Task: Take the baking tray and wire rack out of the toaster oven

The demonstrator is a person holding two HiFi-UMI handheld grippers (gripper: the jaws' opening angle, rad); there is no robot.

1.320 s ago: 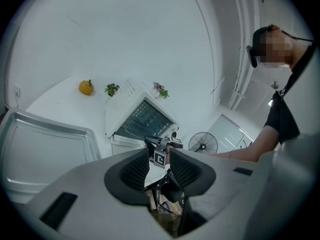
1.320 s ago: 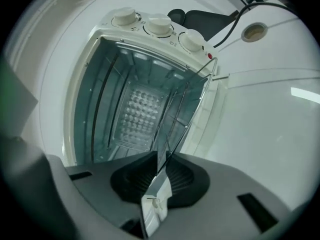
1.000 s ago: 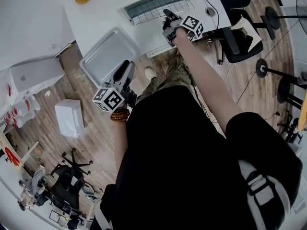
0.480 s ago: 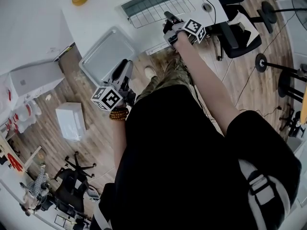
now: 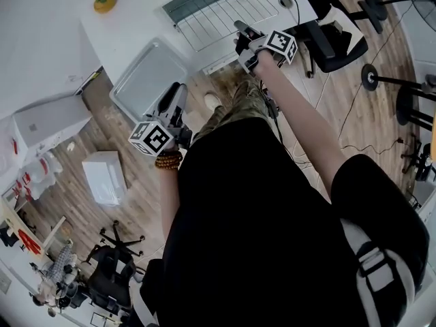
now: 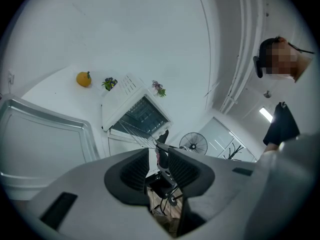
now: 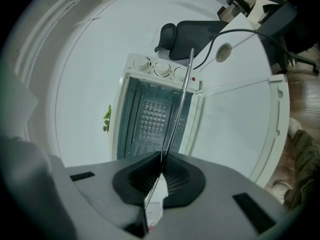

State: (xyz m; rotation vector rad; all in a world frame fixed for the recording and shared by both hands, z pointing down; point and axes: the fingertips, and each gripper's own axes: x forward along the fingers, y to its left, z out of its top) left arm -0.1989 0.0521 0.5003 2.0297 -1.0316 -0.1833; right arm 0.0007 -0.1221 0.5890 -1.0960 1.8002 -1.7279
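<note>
The right gripper point(image 7: 162, 156) is clenched on the near edge of the rack point(image 5: 218, 11), which reaches toward the open oven point(image 7: 162, 70). The left gripper point(image 6: 158, 151), its jaws just closing a little yet apart and empty, hovers beside the tray point(image 5: 146, 80) on the table point(image 5: 122, 26).

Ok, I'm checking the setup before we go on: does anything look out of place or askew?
The baking tray lies right at the table's corner. Its near side seems to reach or pass the edge, so it could tip. The wire rack, gripped by the right gripper, is partway out of the toaster oven. Nothing spilled or damaged shows.
</note>
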